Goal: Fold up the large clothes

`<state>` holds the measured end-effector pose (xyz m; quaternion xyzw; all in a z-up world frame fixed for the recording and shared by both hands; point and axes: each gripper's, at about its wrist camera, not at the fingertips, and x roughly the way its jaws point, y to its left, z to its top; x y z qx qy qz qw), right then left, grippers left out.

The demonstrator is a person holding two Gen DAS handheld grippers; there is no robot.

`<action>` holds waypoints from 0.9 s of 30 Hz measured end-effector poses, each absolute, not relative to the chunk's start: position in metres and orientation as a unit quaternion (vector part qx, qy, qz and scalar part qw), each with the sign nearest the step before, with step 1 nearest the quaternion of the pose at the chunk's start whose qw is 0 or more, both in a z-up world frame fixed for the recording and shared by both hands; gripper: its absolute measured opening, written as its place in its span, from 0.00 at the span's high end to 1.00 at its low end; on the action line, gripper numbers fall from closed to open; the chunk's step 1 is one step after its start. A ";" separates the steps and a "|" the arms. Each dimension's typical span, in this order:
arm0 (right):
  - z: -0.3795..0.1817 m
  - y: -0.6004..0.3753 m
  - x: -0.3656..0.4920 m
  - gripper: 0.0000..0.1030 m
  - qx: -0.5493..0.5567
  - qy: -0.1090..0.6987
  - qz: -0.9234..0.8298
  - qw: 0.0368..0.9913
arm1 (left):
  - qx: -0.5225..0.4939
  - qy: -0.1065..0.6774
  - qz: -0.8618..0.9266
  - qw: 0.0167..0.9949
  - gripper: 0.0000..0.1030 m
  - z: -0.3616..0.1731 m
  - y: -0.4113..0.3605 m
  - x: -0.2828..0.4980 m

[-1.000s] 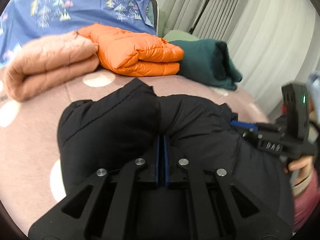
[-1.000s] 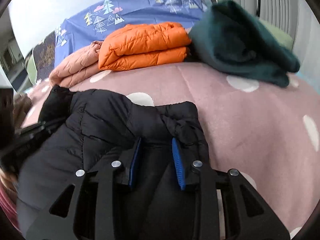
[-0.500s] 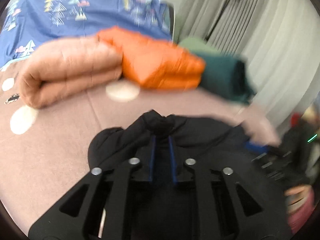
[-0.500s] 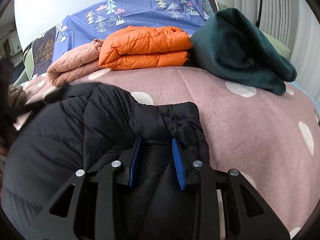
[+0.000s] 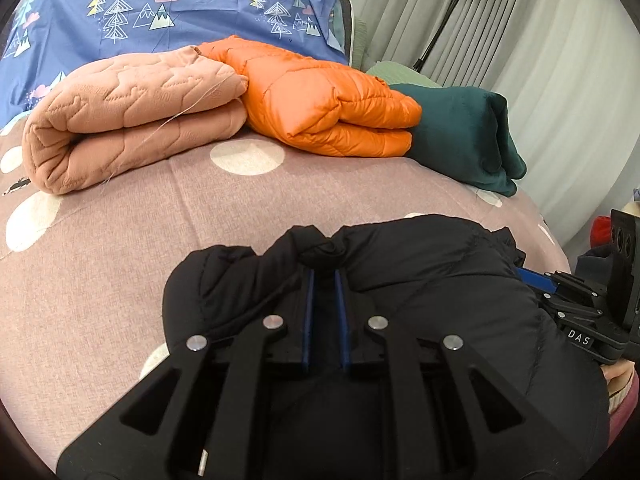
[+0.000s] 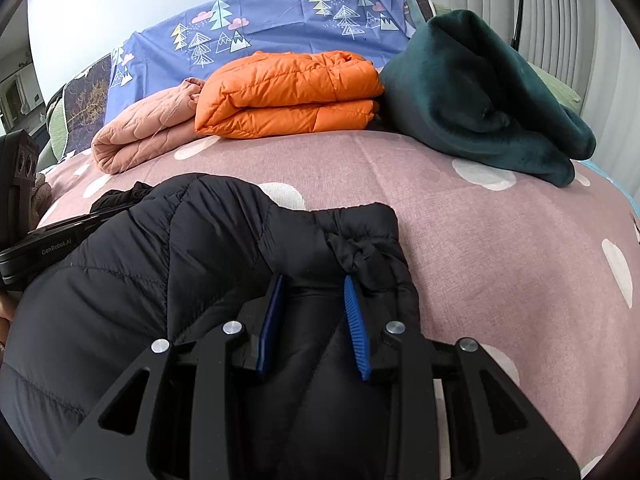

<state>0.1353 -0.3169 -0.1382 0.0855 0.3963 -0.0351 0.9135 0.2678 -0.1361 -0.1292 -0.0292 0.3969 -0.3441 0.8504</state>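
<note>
We hold a black puffer jacket (image 5: 420,280) on the bed (image 5: 100,280), at its near edge, over a pink cover with white dots. The jacket lies bunched in thick folds between our two tools.

The left hand-held gripper (image 5: 322,276) has its blue-padded fingers (image 5: 307,312) set a narrow gap apart, with a gathered ridge of jacket fabric pinched at the tips. The right hand-held gripper (image 6: 314,280) has its fingers spread wider; they press down into the jacket just behind a crumpled cuff or hem. We cannot tell whether the right gripper clamps any fabric or only rests on it.

In the left wrist view, the right tool appears at the far right edge, touching the jacket's side.

Along the far side of the bed, well apart from the jacket, three folded items lie in a row, each touching the next:
- a peach quilted blanket (image 5: 128,112)
- an orange puffer jacket (image 5: 320,104)
- a dark green fleece (image 6: 480,92)

A blue sheet with a tree print (image 5: 180,12) stands behind them.
</note>
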 end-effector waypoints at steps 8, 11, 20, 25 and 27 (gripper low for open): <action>-0.138 -0.317 0.136 0.70 0.089 0.392 -0.031 0.915 | -0.021 0.393 -0.327 0.859 0.88 -0.128 -0.132 0.267; -0.139 -0.319 0.135 0.70 0.092 0.390 -0.025 0.916 | -0.020 0.389 -0.306 0.869 0.88 -0.120 -0.129 0.257; -0.140 -0.324 0.132 0.69 0.104 0.380 -0.015 0.919 | 0.005 0.337 -0.314 0.888 0.49 -0.051 -0.085 0.131; -0.140 -0.325 0.131 0.69 0.107 0.378 -0.012 0.920 | 0.057 0.321 -0.379 0.866 0.40 -0.045 -0.083 0.010; -0.140 -0.325 0.131 0.69 0.108 0.377 -0.012 0.920 | 0.090 0.318 -0.374 0.866 0.39 -0.053 -0.090 -0.017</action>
